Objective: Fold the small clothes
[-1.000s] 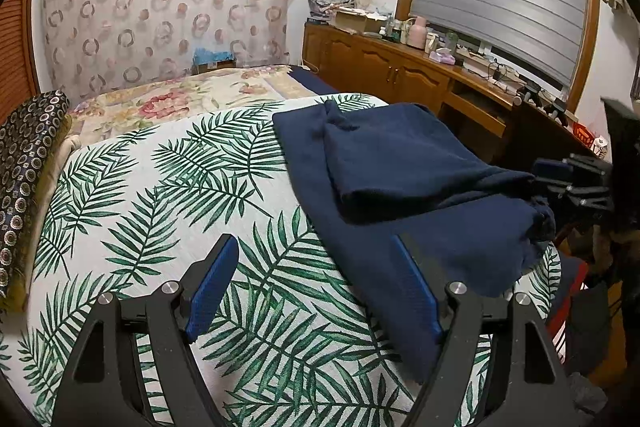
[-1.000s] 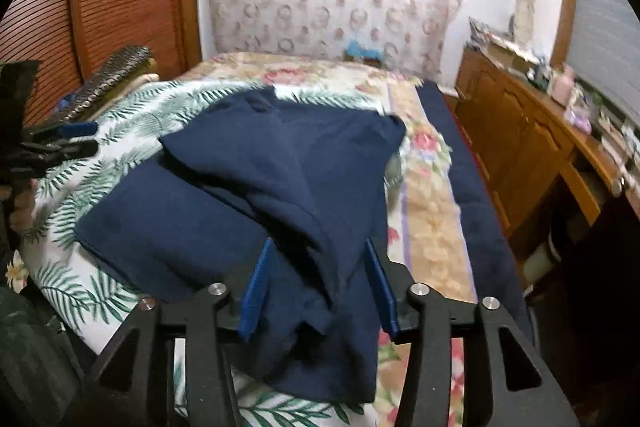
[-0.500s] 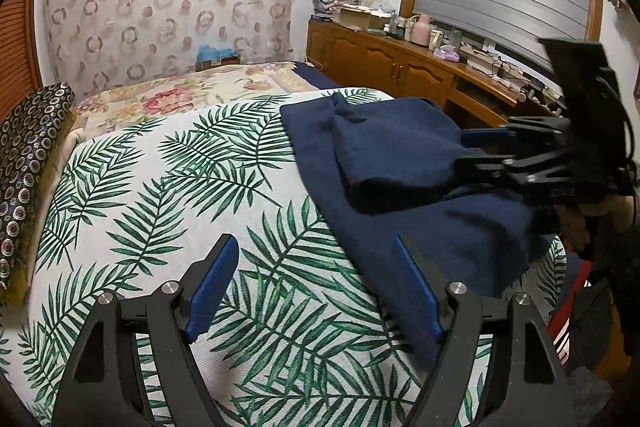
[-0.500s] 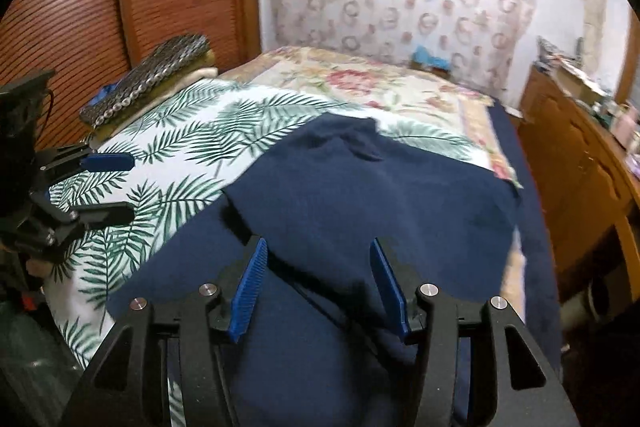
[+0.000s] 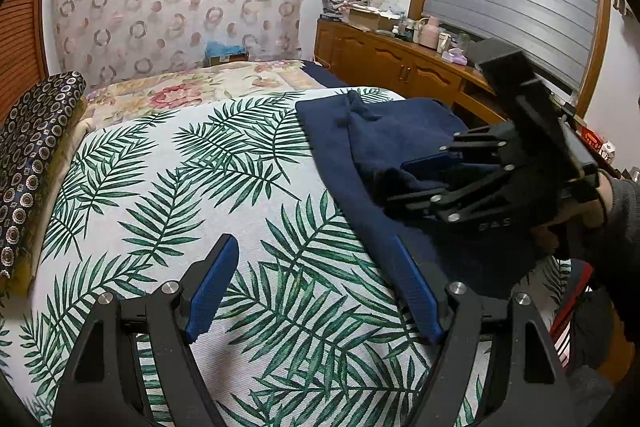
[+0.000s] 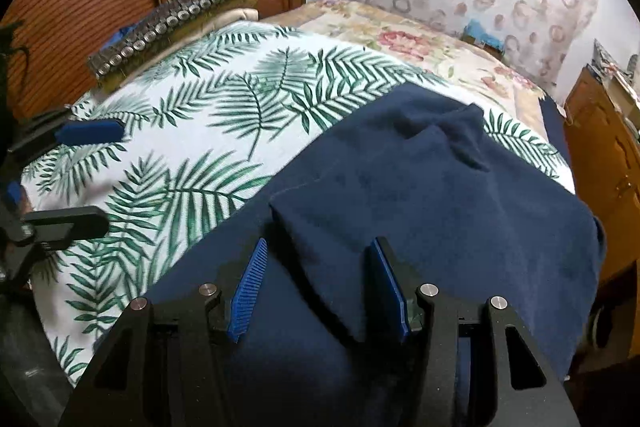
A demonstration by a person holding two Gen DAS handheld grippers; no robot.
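Your right gripper (image 6: 320,287) fingers stand apart with a fold of the navy garment (image 6: 420,195) between them, unpinched. Your left gripper (image 5: 316,291) fingers are spread over the leaf-print bedspread (image 5: 180,195), the garment just beside the right one.

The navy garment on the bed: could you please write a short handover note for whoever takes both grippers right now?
Left gripper: open, empty, over the palm-leaf bedspread, just left of the cloth.
Right gripper: open, low over the navy garment; a folded flap runs between its fingers, not visibly pinched.
Garment: lying on the bedspread's right side, its right edge at the bed's edge.
Done: one flap laid over the body.
Left: probably smooth the bunched far end, then make the remaining folds.
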